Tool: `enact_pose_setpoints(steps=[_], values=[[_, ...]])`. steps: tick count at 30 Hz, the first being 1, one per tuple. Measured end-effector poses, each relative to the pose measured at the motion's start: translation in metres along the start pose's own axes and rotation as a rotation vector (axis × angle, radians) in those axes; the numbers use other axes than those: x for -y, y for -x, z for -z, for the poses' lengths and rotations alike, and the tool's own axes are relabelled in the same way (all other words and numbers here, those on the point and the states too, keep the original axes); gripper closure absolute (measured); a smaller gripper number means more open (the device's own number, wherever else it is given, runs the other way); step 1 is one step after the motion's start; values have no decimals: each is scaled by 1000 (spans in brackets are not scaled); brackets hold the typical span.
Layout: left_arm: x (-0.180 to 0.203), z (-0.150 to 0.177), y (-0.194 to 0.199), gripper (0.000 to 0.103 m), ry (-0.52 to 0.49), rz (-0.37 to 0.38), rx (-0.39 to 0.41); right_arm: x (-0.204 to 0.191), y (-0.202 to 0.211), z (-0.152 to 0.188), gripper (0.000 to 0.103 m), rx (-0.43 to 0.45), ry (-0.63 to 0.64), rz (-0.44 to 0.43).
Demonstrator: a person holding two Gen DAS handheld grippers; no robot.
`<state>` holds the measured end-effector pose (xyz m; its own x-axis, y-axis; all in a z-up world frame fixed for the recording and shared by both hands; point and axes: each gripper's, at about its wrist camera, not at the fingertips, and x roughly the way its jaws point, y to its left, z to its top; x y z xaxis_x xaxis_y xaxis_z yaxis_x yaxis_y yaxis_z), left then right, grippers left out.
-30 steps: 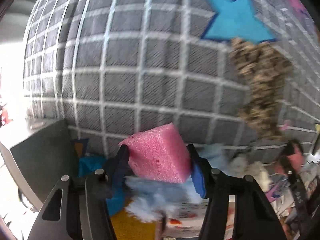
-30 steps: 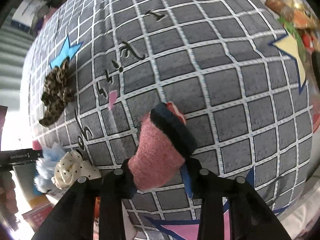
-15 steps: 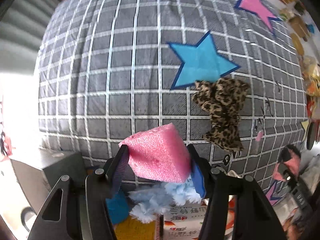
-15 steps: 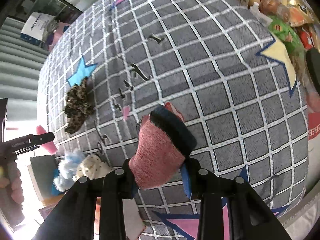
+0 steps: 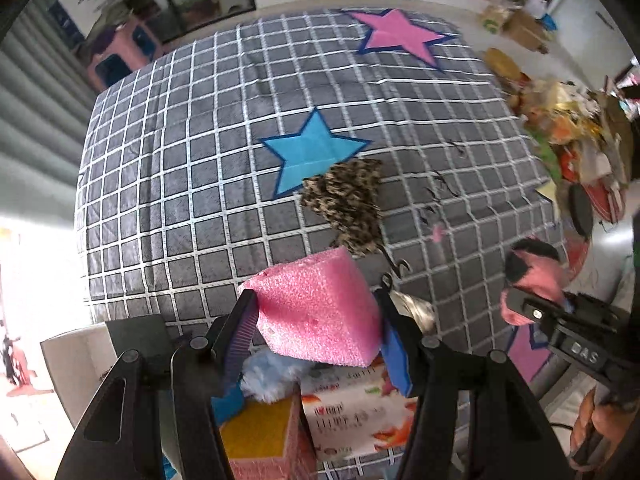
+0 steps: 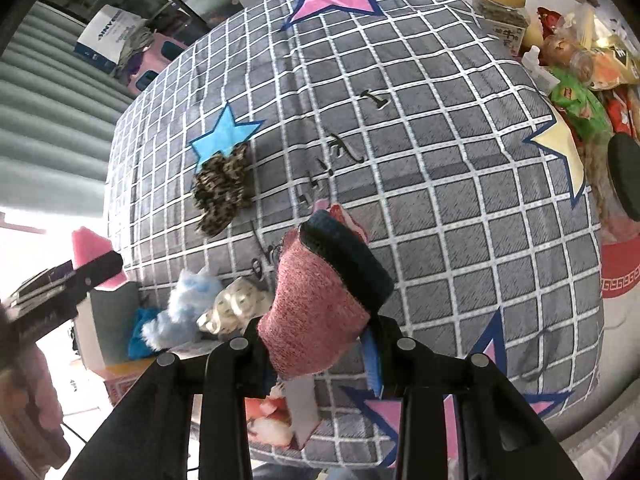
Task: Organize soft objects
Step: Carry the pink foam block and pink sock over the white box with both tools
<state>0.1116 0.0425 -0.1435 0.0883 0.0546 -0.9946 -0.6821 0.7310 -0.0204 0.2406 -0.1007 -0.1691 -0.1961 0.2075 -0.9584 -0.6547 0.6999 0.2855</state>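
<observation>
Both grippers hold soft items above a grey checked bedspread (image 5: 168, 184).

The left gripper (image 5: 316, 320) clamps a pink foam block (image 5: 316, 312) between its pads; the right gripper (image 6: 320, 332) is closed tight on a pink knitted sock with a dark cuff (image 6: 320, 300). A leopard-print scrunchie (image 5: 348, 204) lies on the bedspread, overlapping a blue star patch (image 5: 308, 152). A fluffy pale-blue item (image 6: 184, 308) and a cream dotted scrunchie (image 6: 236, 304) sit at the bedspread's near edge, touching each other.
</observation>
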Motion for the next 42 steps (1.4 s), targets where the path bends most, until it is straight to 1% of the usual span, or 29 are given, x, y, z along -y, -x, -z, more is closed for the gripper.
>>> enact_pose_setpoints(steps=[7,13,18,24,32,37,42], values=[[8,32,26,42,-53,22,66,-26,9,20,68,-4,43,11],[-2,50,47,42,-49,35,111,-55,19,37,68,11,93,15],[-18,66,61,42,-20,40,136,-82,26,46,68,22,143,9],[-47,87,76,42,54,34,165,-125,28,56,68,23,235,3],[-98,118,93,42,184,5,202,-185,25,68,68,15,379,-6],[-132,144,101,42,276,-23,216,-229,20,79,68,1,487,-19],[-161,172,103,42,359,-49,212,-268,13,93,68,-13,581,-37]])
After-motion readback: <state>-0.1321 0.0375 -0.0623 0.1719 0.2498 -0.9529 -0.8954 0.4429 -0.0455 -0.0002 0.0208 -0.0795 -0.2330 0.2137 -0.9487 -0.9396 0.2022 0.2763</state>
